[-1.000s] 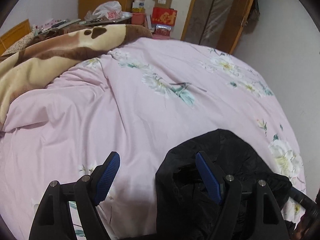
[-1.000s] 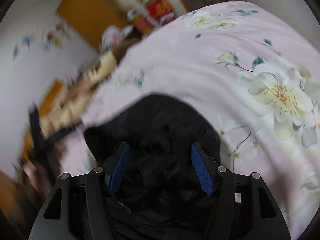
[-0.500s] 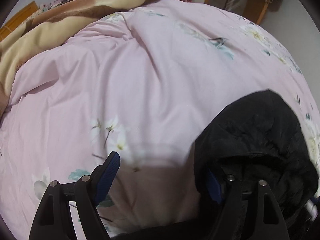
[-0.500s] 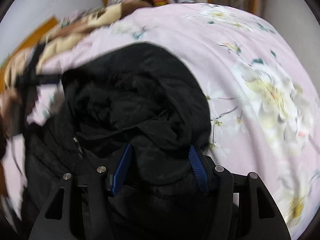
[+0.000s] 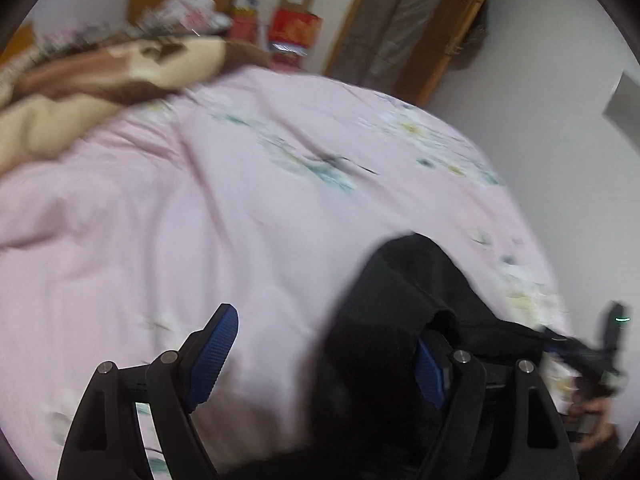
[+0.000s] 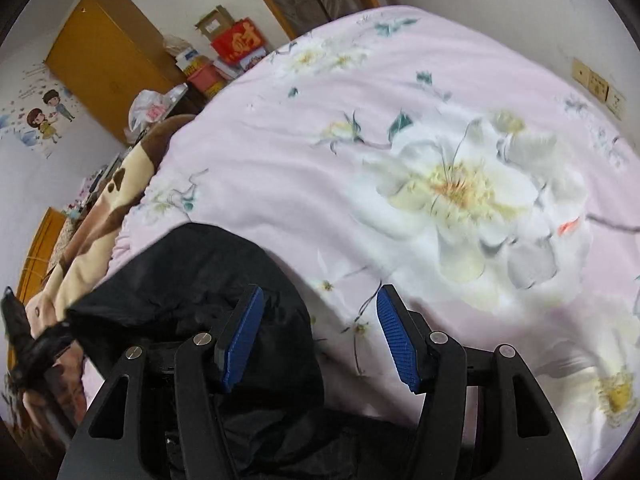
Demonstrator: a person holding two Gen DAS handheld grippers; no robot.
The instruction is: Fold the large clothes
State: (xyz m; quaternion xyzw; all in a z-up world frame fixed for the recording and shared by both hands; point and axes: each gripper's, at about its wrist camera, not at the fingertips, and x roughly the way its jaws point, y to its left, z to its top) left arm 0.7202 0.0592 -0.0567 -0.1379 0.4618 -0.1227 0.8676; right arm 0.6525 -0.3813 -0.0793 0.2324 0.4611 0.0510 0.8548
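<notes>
A black padded jacket [image 5: 416, 292] lies bunched on the pink floral bedspread [image 5: 208, 220]. In the left wrist view it sits at the lower right and covers part of my right finger. My left gripper [image 5: 324, 344] is open, its jaws wide apart, with the jacket's edge between them. In the right wrist view the jacket [image 6: 192, 276] lies at the lower left, under and behind my left finger. My right gripper [image 6: 320, 336] is open, mostly over bare bedspread [image 6: 440, 128]. The other gripper shows at the far edge of each view.
A beige and brown blanket [image 5: 80, 92] is heaped at the bed's far left. Red boxes [image 6: 238, 42], an orange wardrobe [image 6: 104, 56] and a wooden door frame [image 5: 404, 28] stand beyond the bed. A white wall [image 5: 560, 152] borders the bed's right side.
Both grippers have lifted and tilted up from the jacket. The right gripper has shifted right, so the jacket no longer fills its jaws. The left view now shows the room again.
</notes>
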